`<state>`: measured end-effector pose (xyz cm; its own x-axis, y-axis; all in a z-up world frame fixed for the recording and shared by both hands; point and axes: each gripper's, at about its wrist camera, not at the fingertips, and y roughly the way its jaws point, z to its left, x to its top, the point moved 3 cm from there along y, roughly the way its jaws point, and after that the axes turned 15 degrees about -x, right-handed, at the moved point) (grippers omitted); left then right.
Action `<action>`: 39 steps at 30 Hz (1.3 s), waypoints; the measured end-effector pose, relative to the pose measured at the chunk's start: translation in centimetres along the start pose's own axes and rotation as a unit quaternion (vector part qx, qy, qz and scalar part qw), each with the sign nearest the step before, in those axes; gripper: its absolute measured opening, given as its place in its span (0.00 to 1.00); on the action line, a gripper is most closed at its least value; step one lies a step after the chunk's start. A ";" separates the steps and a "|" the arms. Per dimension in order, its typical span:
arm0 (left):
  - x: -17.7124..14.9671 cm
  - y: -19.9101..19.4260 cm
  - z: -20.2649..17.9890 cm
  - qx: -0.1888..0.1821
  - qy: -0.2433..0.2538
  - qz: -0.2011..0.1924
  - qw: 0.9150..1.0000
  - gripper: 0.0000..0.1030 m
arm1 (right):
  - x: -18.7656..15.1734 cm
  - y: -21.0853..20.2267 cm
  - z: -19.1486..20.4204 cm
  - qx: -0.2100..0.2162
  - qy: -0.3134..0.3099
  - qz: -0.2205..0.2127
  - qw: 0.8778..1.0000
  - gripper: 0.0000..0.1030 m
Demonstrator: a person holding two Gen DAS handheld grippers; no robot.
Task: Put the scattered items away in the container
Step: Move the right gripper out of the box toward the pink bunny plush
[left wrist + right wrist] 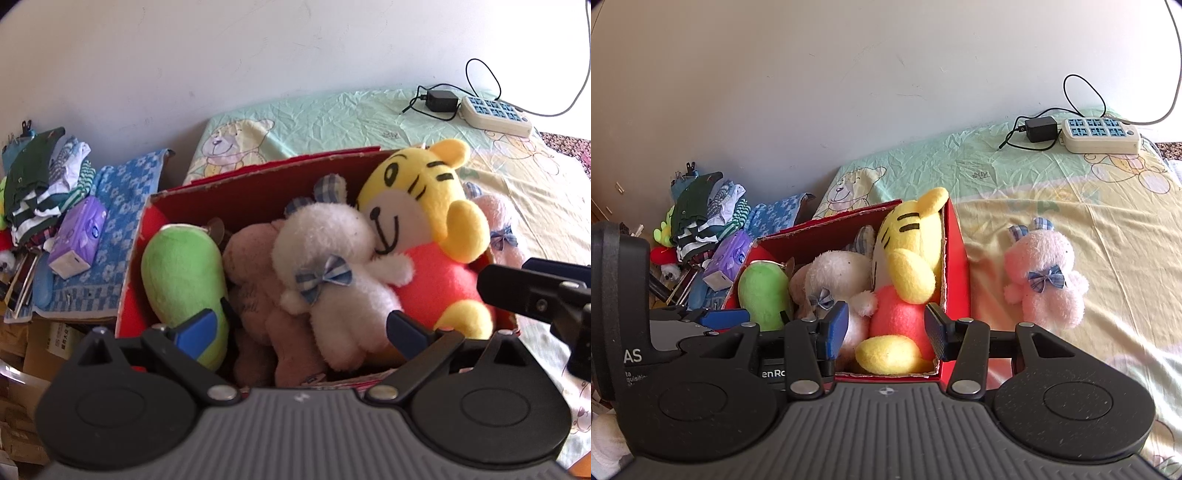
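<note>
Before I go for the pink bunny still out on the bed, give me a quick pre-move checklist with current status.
1. Right gripper empty, jaws apart: ok.
2. Left gripper empty, jaws apart: ok.
3. Pink bunny lying clear on the sheet, beside the red box, nothing on it: ok.
4. Space left in the box: not ok, the yellow tiger, white bunny and green plush crowd it.
5. Charger cable clear of the bunny: ok.
6. Other stray toys behind the box: cannot tell.
</note>
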<state>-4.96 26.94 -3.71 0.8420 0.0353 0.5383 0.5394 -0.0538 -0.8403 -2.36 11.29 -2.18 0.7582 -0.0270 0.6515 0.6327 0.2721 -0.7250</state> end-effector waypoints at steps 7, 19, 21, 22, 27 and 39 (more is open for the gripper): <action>-0.6 0.8 1.1 -0.007 0.005 0.019 1.000 0.95 | -0.8 0.3 0.3 0.002 0.025 -0.004 1.000 0.47; 1.7 -1.0 -1.0 -0.058 0.023 -0.013 0.998 0.91 | 0.1 -1.7 -2.5 -0.019 0.070 -0.036 0.997 0.48; 2.1 -1.3 -2.1 -0.076 0.026 -0.023 0.997 0.91 | 0.3 -1.8 -3.5 -0.028 0.073 -0.037 0.996 0.48; 2.4 -1.4 -2.8 -0.086 0.028 -0.028 0.995 0.91 | 0.3 -1.8 -4.1 -0.034 0.073 -0.036 0.996 0.48; 3.6 -1.3 -6.6 -0.134 0.040 -0.045 0.989 0.90 | 0.4 -1.6 -7.8 -0.056 0.083 -0.021 0.995 0.48; 4.8 2.9 -15.2 -0.196 0.039 -0.026 0.980 0.85 | 1.7 0.0 -16.6 -0.069 0.095 0.021 0.993 0.48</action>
<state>0.63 11.81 -2.55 0.8024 -0.0283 0.5962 0.5277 -0.4330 -0.7308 1.50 -4.72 -4.79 0.7924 -0.2032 0.5752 0.6051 0.1421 -0.7834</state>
